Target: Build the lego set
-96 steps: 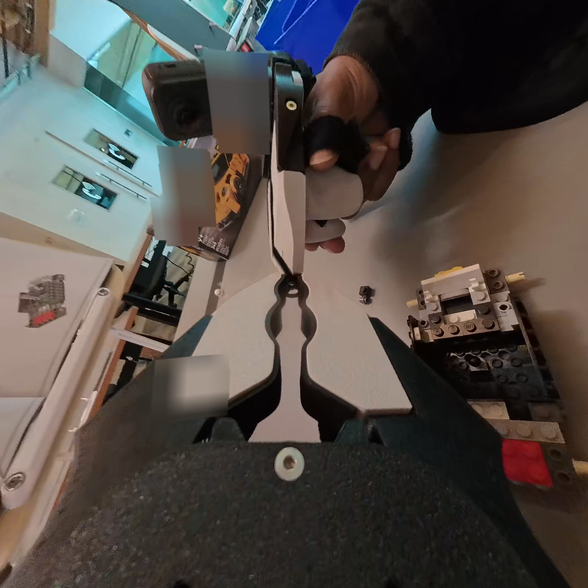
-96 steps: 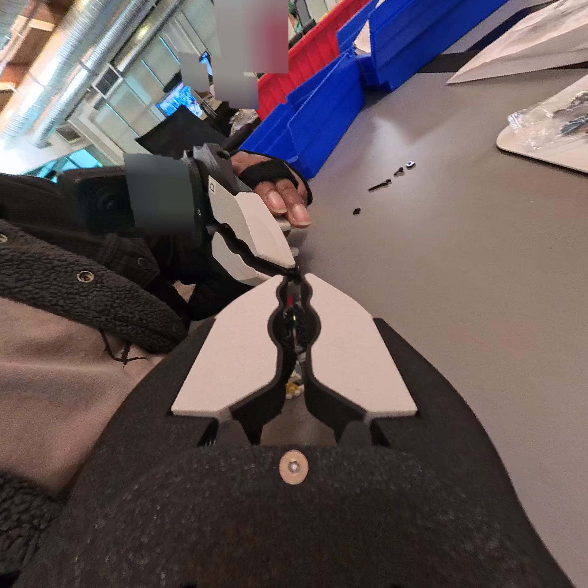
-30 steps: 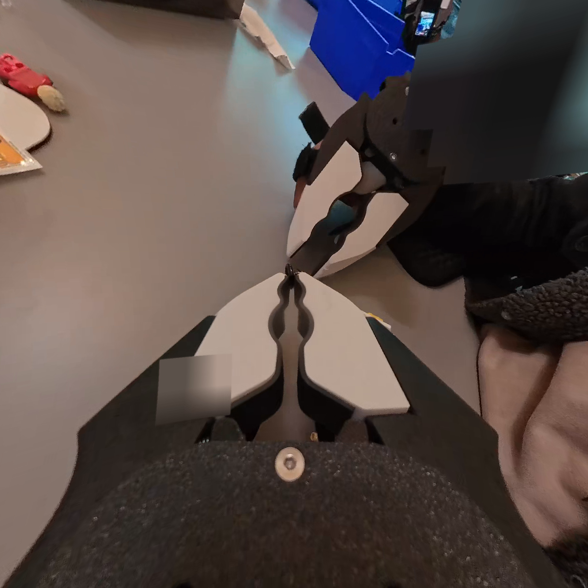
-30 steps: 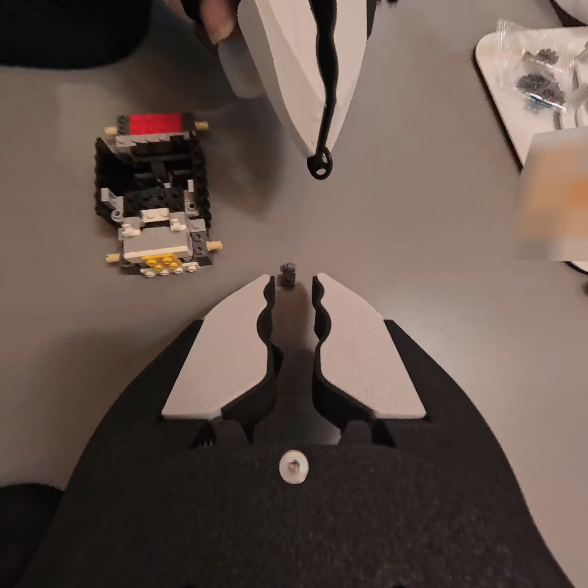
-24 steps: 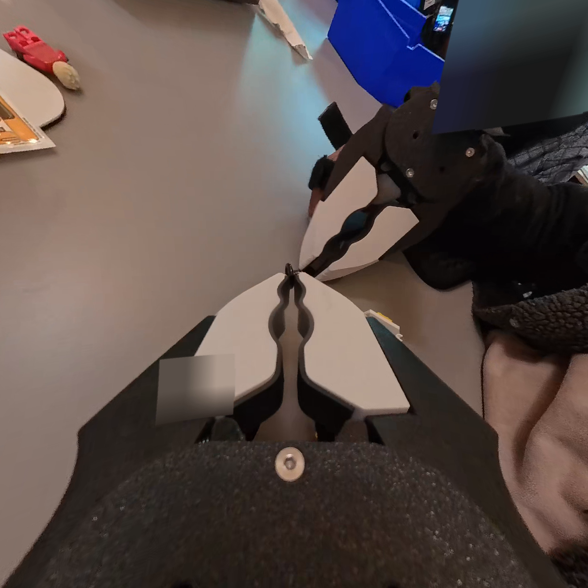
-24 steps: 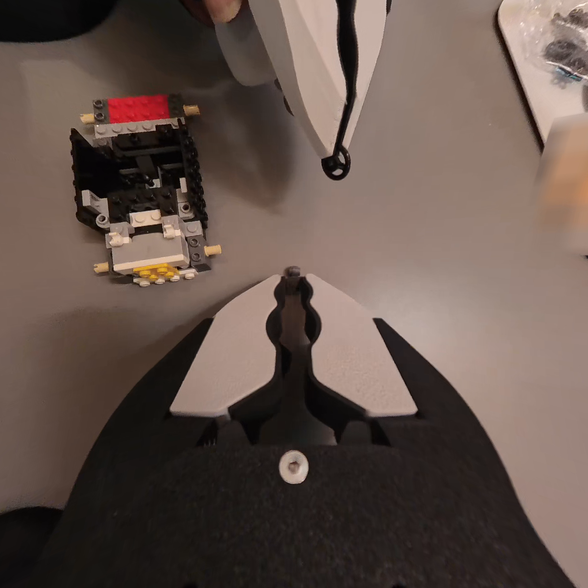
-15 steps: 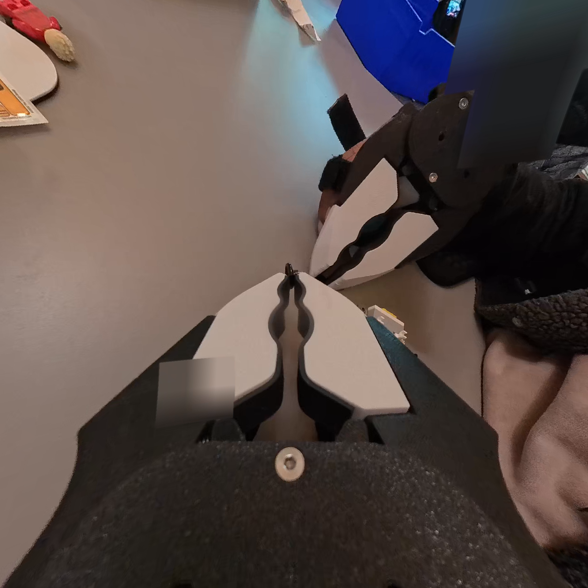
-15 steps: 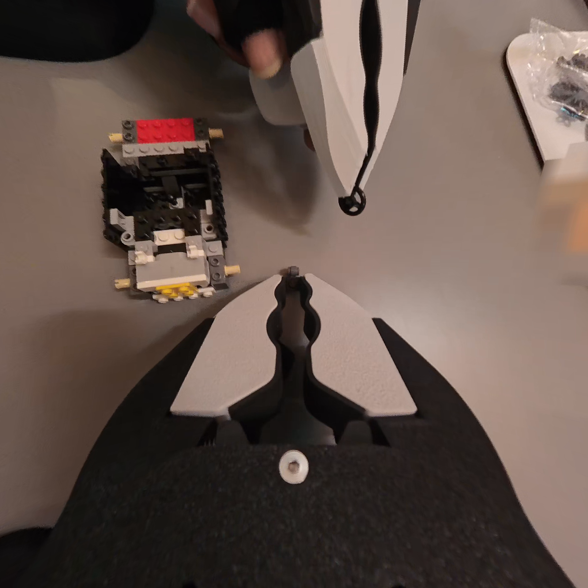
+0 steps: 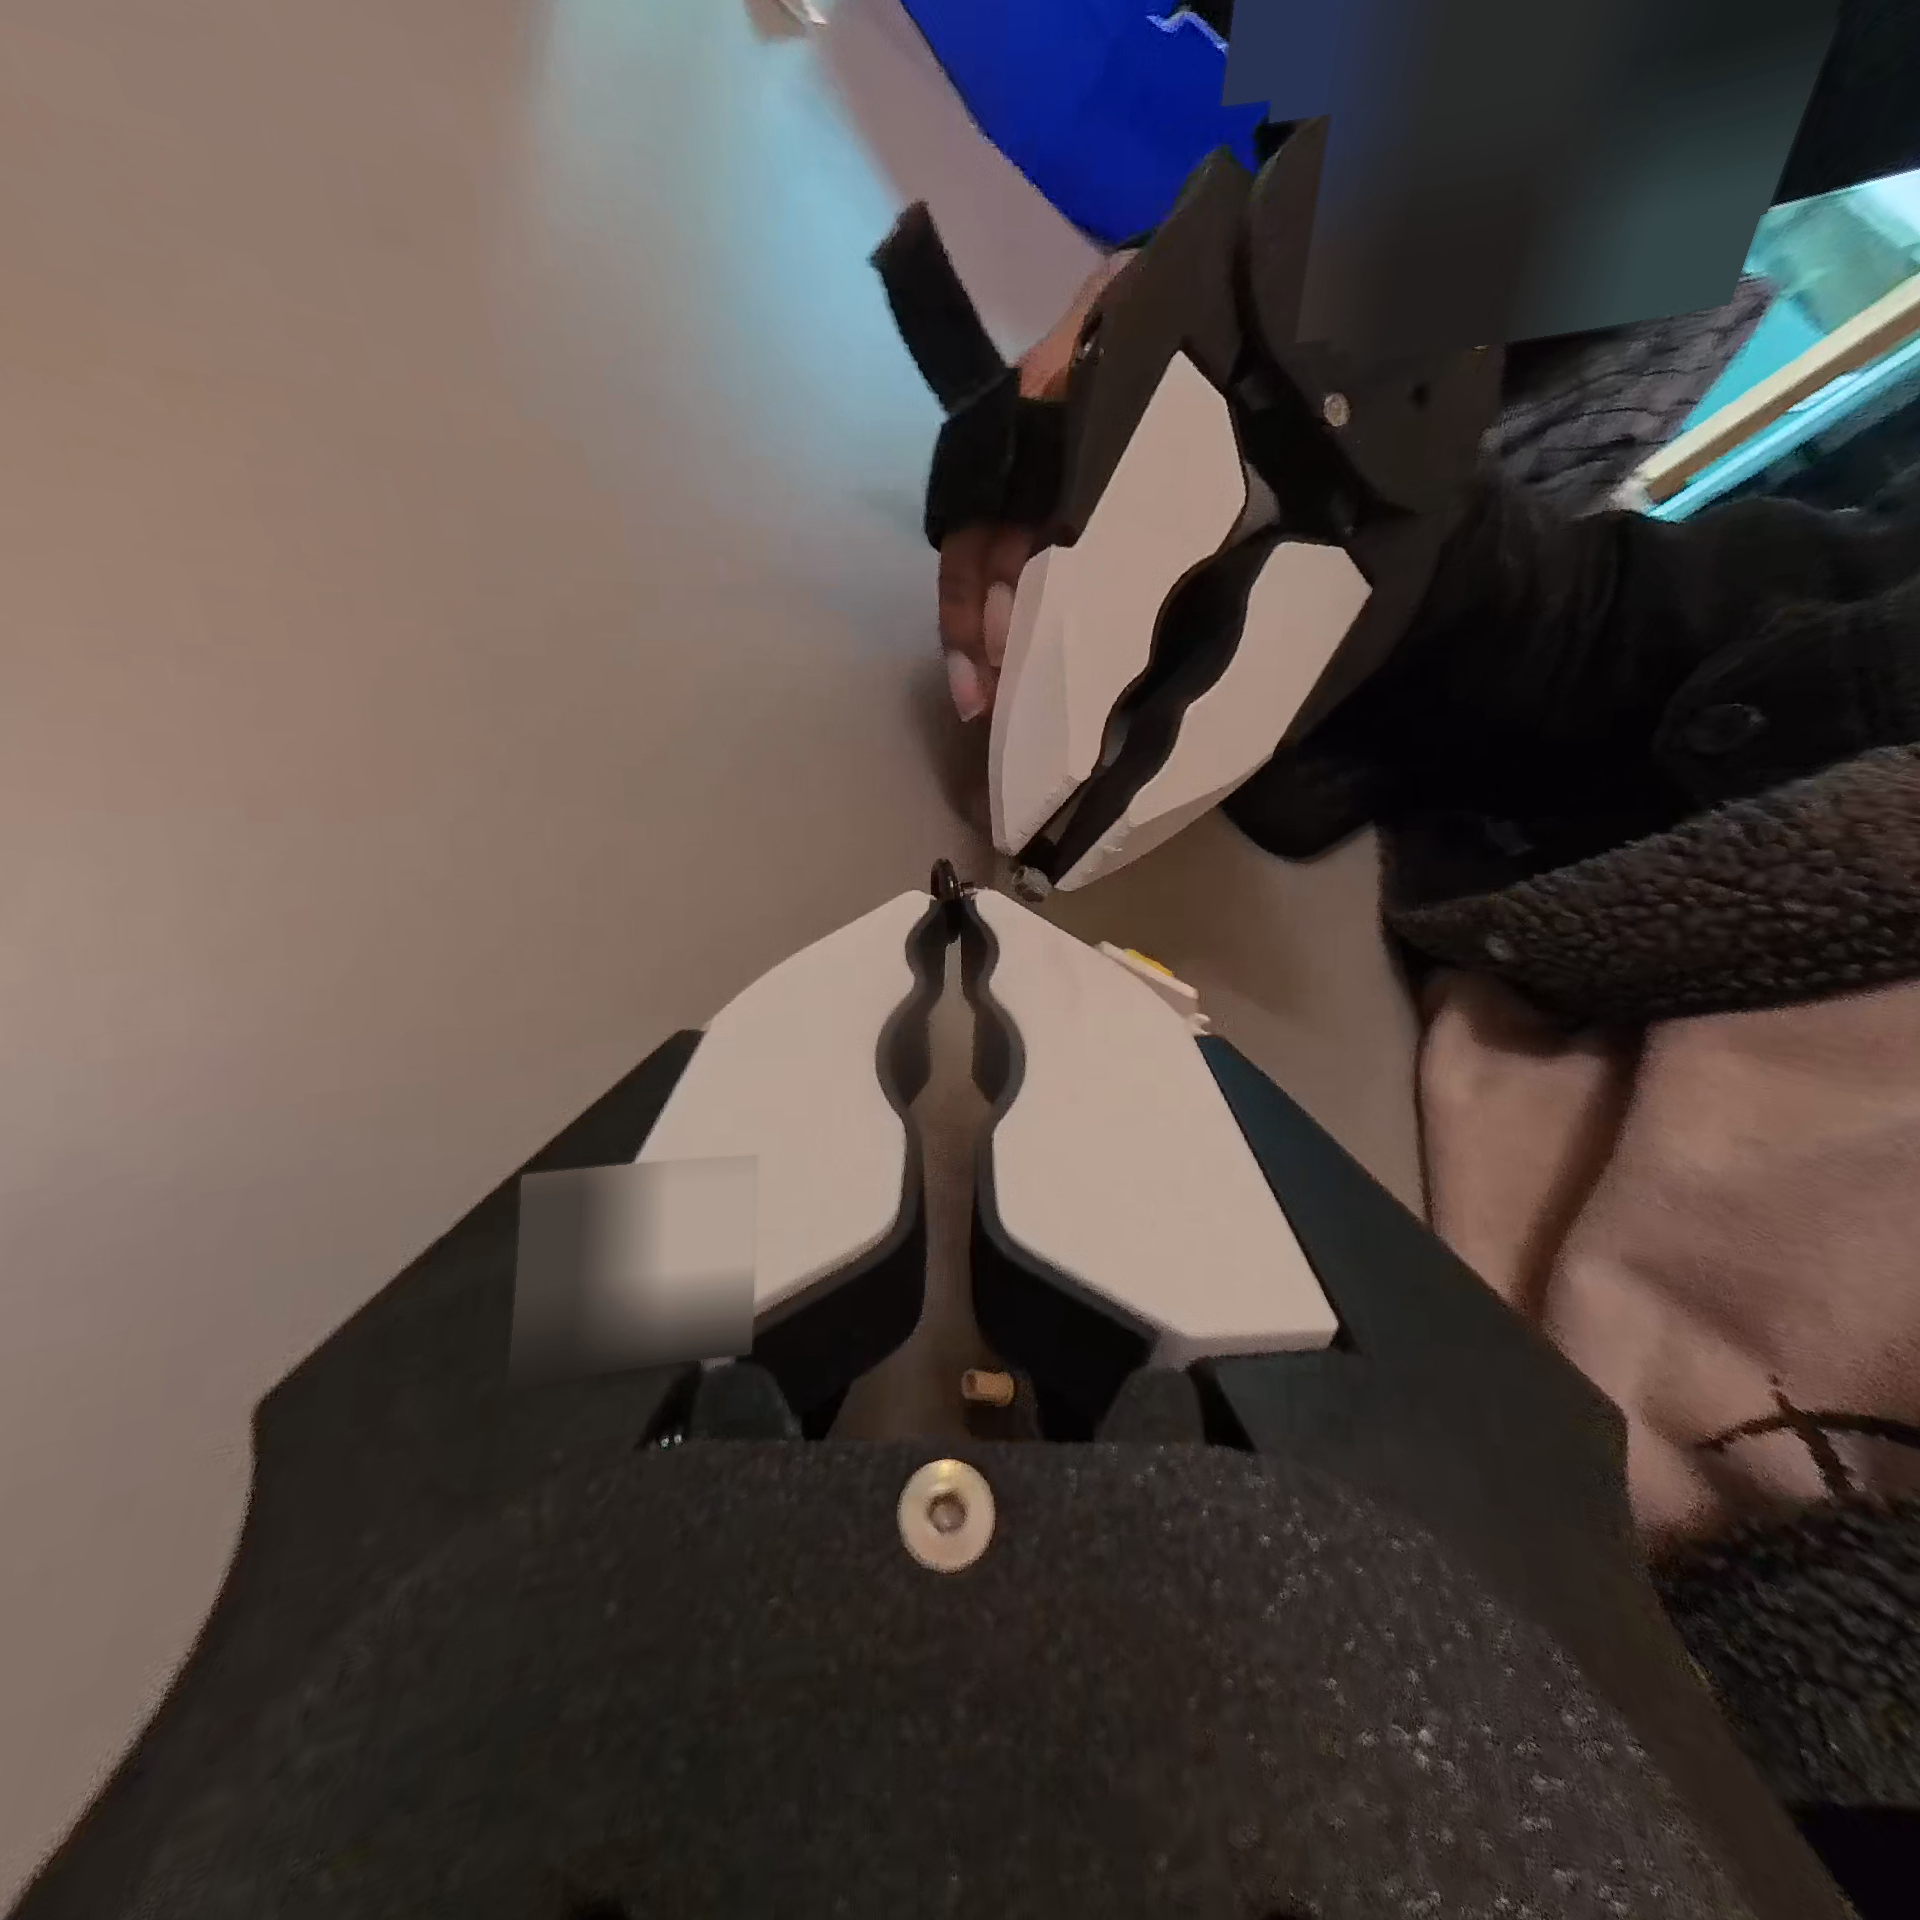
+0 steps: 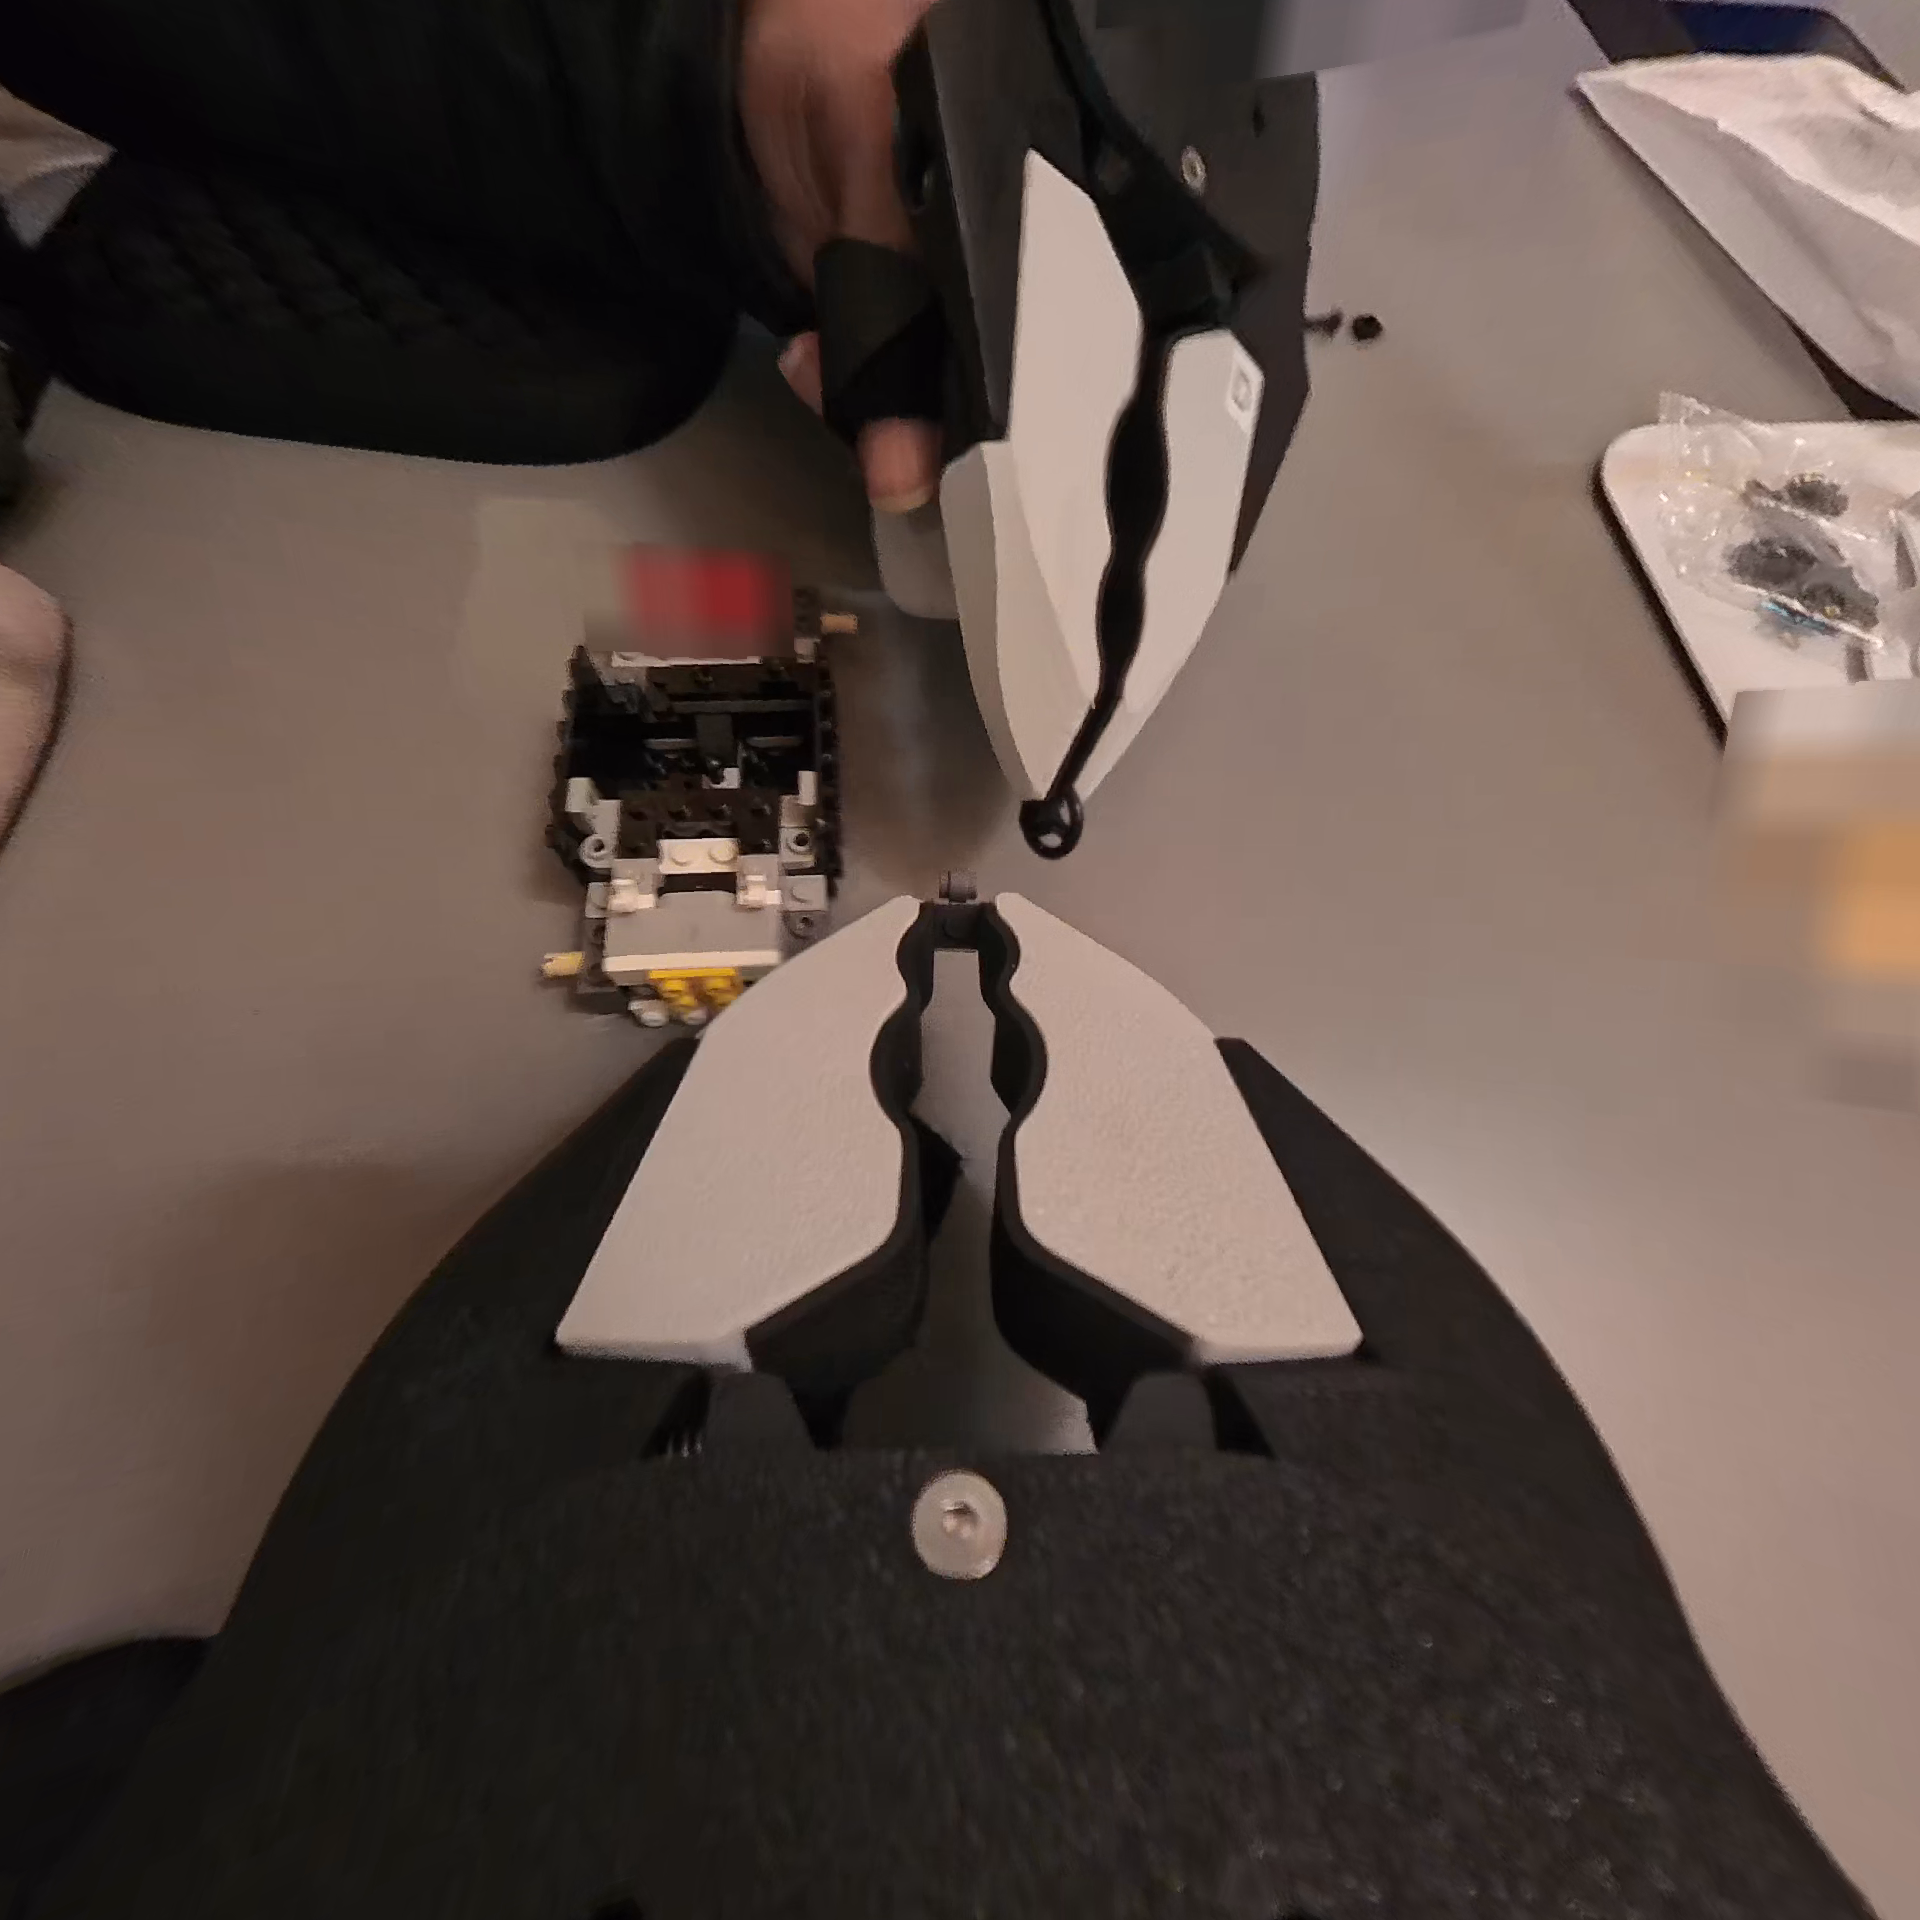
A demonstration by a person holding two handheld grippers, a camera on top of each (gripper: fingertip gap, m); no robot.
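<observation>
My left gripper [image 9: 951,902] is shut on a small black ring-shaped piece [image 9: 948,881]; the same gripper hangs point-down in the right wrist view [image 10: 1070,784] with the ring [image 10: 1051,821] at its tip. My right gripper [image 10: 958,906] is shut on a tiny grey stud piece [image 10: 957,889] held above the grey table. In the left wrist view the right gripper [image 9: 1044,868] nearly touches the left tips. The partly built black, grey, white and red lego car [image 10: 696,821] sits on the table left of both tips; only its corner [image 9: 1153,977] shows past my left finger.
A white tray [image 10: 1652,561] with plastic bags of parts lies at the right, white paper [image 10: 1766,156] behind it. Loose black bits [image 10: 1351,327] lie at the back. Blue bins [image 9: 1081,114] stand farther off. A dark sleeve [image 10: 364,208] rests at the back left.
My right gripper closed on the grey stud piece on the table and lifted it. The left gripper, still holding the black ring, came down close to the right tips.
</observation>
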